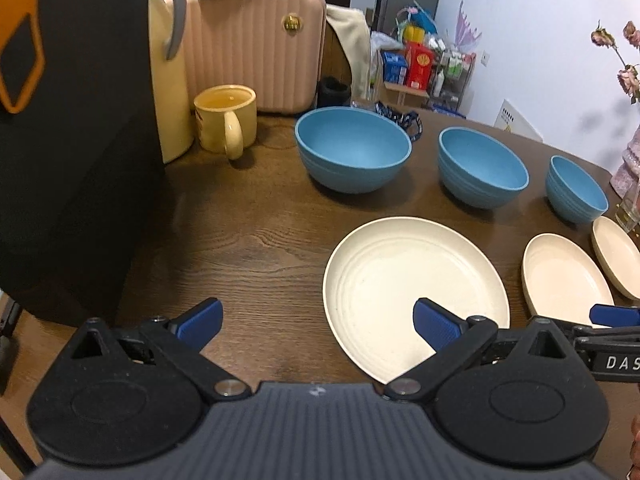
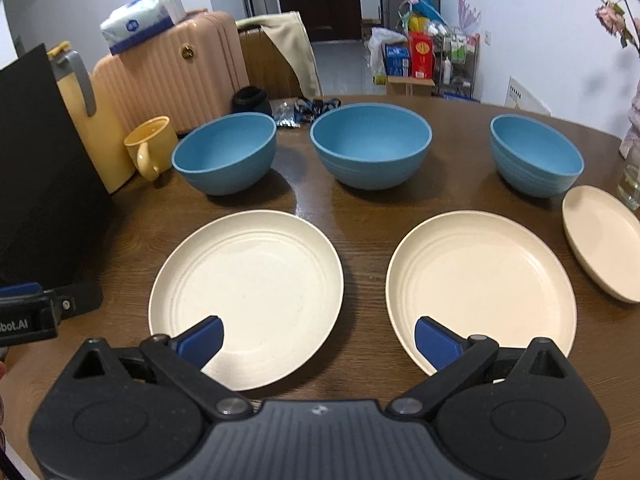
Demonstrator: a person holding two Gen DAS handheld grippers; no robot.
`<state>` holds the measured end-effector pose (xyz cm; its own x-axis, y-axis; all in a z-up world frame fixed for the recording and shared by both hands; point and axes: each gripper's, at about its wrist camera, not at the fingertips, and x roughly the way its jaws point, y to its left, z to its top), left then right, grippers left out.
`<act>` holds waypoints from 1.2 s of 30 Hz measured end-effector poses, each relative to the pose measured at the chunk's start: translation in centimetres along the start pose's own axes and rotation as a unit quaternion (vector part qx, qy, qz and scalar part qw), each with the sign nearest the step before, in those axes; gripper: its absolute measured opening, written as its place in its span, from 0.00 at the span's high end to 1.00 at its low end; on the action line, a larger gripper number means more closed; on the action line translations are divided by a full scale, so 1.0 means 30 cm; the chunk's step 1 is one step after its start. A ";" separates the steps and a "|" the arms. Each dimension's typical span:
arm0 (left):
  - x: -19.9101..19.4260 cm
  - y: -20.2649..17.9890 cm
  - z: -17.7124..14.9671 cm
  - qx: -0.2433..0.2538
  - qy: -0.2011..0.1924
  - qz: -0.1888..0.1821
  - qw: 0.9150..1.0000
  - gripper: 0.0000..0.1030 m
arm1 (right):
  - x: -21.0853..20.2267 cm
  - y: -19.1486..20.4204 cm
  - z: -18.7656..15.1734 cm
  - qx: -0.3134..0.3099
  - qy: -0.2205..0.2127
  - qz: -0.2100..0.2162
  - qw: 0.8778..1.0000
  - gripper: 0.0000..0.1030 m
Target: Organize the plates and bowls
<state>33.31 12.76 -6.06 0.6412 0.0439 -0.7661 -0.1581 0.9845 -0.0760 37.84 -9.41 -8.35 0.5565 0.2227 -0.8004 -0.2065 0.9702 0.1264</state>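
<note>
On the wooden table (image 2: 360, 208) lie 3 cream plates in a near row: a large plate (image 2: 248, 296), a middle plate (image 2: 484, 280) and a small plate (image 2: 604, 240), each apart from the next. Behind them stand 3 blue bowls, upright and separate: left bowl (image 2: 226, 156), centre bowl (image 2: 372, 144), right bowl (image 2: 536, 156). A yellow mug (image 2: 150, 146) sits left of the bowls. The left gripper (image 1: 318, 326) and right gripper (image 2: 318, 340) hover over the near edge, jaws spread wide, holding nothing.
</note>
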 end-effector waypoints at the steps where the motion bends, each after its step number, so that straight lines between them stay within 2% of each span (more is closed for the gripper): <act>1: 0.014 0.002 0.007 0.002 0.004 -0.001 1.000 0.00 | 0.015 0.001 0.002 0.002 0.005 0.000 1.000 0.03; 16: 0.235 0.012 0.071 0.004 0.075 -0.015 0.997 0.00 | 0.195 -0.013 0.042 0.042 0.053 -0.008 0.998 0.15; 27: 0.351 0.028 0.099 -0.012 0.121 -0.023 0.992 0.11 | 0.260 -0.029 0.061 0.066 0.076 -0.009 0.995 0.27; 32: 0.381 0.032 0.109 -0.015 0.133 -0.025 0.991 0.17 | 0.280 -0.037 0.061 0.073 0.085 -0.006 0.994 0.36; 36: 0.396 0.033 0.115 -0.017 0.139 -0.024 0.990 0.18 | 0.300 -0.050 0.064 0.085 0.099 -0.001 0.991 0.42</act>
<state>43.36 14.84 -13.03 0.4184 -0.0566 -0.9065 -0.1602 0.9778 -0.1350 44.72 -8.69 -14.62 0.3850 0.2145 -0.8977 -0.0578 0.9763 0.2085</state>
